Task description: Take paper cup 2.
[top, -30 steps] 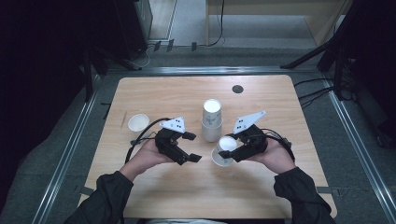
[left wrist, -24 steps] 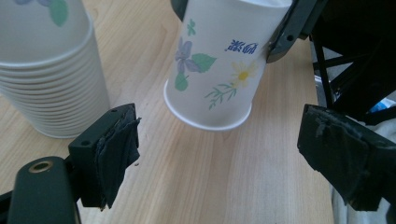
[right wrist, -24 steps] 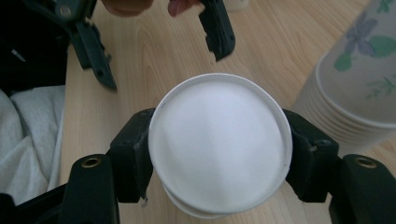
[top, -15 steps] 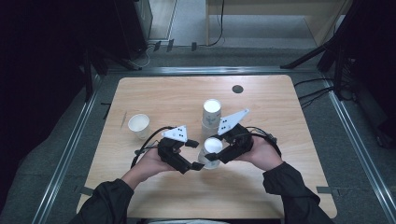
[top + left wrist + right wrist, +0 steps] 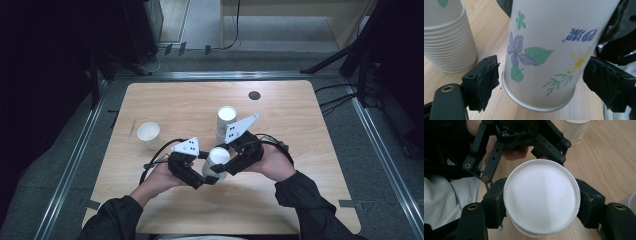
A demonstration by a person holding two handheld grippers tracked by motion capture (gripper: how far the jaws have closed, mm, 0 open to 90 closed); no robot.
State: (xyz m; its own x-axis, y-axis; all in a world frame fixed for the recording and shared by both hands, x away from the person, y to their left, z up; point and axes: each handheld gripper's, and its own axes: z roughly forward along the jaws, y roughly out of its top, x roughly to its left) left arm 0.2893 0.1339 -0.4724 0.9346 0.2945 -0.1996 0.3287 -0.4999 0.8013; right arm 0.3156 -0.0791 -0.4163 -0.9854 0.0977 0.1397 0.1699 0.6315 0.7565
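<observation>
A white paper cup (image 5: 216,159) printed with flowers is held tilted above the table between both hands. My right gripper (image 5: 541,202) is shut on it just under the rim (image 5: 541,197), with a pad pressed against each side. A second rim edge peeks out below the first. My left gripper (image 5: 544,85) is open around the cup's base (image 5: 541,100), and small gaps separate both pads (image 5: 486,80) from the wall. In the high view the left gripper (image 5: 200,175) and the right gripper (image 5: 230,162) meet near the table's middle front.
A stack of nested paper cups (image 5: 226,122) stands just behind the grippers, close to the left jaw in the left gripper view. A single cup (image 5: 149,134) stands upright to the left. A dark round hole (image 5: 254,95) marks the far side of the wooden table (image 5: 310,200).
The right gripper carried the cup leftward and toward the person. The left gripper came in to meet it, and its jaws now straddle the cup's base.
</observation>
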